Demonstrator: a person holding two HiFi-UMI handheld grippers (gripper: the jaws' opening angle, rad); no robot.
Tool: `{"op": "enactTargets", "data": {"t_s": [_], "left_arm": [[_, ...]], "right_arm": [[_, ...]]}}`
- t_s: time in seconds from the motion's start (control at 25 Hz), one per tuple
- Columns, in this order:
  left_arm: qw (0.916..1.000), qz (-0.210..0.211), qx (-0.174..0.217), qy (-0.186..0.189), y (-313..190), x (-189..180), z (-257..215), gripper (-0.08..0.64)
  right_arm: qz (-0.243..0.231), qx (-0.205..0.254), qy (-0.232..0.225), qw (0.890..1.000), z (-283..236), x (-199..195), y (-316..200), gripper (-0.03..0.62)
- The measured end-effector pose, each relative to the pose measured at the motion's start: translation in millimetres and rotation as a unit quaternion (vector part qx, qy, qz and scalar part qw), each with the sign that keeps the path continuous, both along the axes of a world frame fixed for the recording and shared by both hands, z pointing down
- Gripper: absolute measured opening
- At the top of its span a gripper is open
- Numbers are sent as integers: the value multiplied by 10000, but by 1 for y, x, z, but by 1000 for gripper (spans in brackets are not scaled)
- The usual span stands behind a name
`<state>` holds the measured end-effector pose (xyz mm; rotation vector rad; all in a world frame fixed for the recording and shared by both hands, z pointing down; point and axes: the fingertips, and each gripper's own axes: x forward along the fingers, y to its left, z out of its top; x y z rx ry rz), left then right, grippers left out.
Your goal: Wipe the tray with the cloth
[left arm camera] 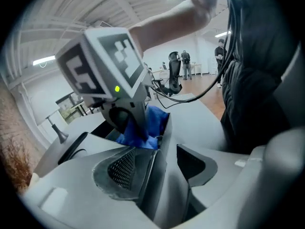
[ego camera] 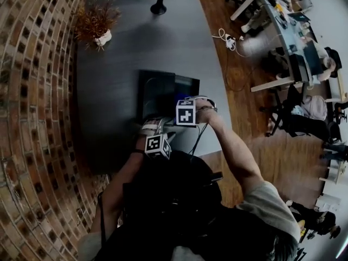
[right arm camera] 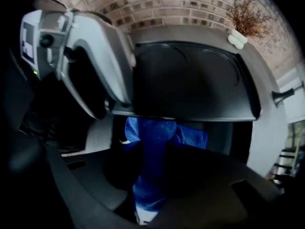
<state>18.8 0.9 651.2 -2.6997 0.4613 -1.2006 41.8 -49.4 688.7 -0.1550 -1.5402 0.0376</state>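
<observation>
Cloth (right arm camera: 162, 135) tight in near-shut R tool (right arm camera: 153, 149)

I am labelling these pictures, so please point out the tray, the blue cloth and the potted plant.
tray (right arm camera: 190, 80), right gripper view, on its bare dark floor.
blue cloth (right arm camera: 150, 156), right gripper view, on its middle fold.
potted plant (ego camera: 95, 20), head view, on its dry twigs.

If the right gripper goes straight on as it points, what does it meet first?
The right gripper holds a blue cloth; that would land first, probably on the tray near its rim; depth unclear.
</observation>
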Motion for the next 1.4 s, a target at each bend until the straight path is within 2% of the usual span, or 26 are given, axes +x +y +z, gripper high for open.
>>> {"op": "enactTargets", "data": {"t_s": [0.08,0.16,0.2,0.24,0.28,0.32,0.4,0.44,0.48,0.52,0.56,0.6,0.72,0.76,0.84,0.92,1.0,1.08,1.16,1.24,1.32,1.4], "left_arm": [[10000,-7,-25,41,1,-1,-2,270],[9995,-117,-77,298,0,-1,-8,279],[9984,-242,-118,506,-2,-2,-14,279],[9964,-415,-139,722,-6,-6,-21,279],[9937,-629,-119,925,-12,-13,-29,279],[9897,-884,-70,1120,-20,-22,-38,279],[9760,-1522,-37,1557,-36,-46,-53,279],[9658,-1872,-95,1791,-44,-59,-58,279],[9548,-2201,-190,1991,-51,-72,-60,279],[9448,-2476,-300,2123,-55,-83,-59,279],[9374,-2676,-405,2192,-58,-91,-55,279],[9323,-2810,-500,2221,-59,-97,-50,279],[9244,-2973,-748,2268,-55,-102,-39,279],[9221,-2990,-817,2316,-54,-101,-38,279],[9152,-3071,-955,2430,-54,-102,-39,279],[9033,-3231,-1130,2588,-56,-109,-39,279],[8904,-3366,-1306,2773,-59,-114,-40,279],[8756,-3437,-1524,3034,-67,-116,-42,279],[8553,-3489,-1849,3356,-81,-117,-45,279],[8382,-3485,-2208,3566,-99,-116,-43,279],[8337,-3357,-2524,3585,-113,-109,-39,279],[8340,-3174,-2765,3567,-121,-100,-36,278]], "right_arm": [[484,-484,-565,9961,-7,-5,23,119],[1310,-511,-1384,9803,-25,-1,18,123],[1858,-355,-1861,9641,-38,8,5,124],[2505,-131,-2357,9389,-52,23,-11,124],[3256,120,-2849,9015,-67,44,-29,124],[4083,360,-3300,8504,-82,70,-47,126],[5602,733,-3850,7298,-103,133,-70,128],[6151,859,-3881,6809,-102,163,-72,129],[6531,941,-3772,6499,-91,188,-68,129],[6752,989,-3572,6378,-75,206,-60,130],[6848,1019,-3340,6396,-60,217,-51,135],[6859,1046,-3123,6489,-47,223,-42,137],[6594,1143,-2617,6955,-29,224,-23,158],[6449,1181,-2489,7128,-27,221,-19,216],[6141,1268,-2313,7438,-30,213,-11,377],[5868,1373,-2310,7638,-41,203,-8,426],[5680,1474,-2596,7670,-63,190,-9,439],[5490,1278,-3138,7641,-87,161,-12,437],[5353,603,-3666,7586,-85,111,-11,437],[5353,-22,-3775,7556,-56,69,-7,437],[5506,-211,-3590,7534,-27,49,-6,437],[5716,-324,-3695,7319,-25,39,-13,434]]}}
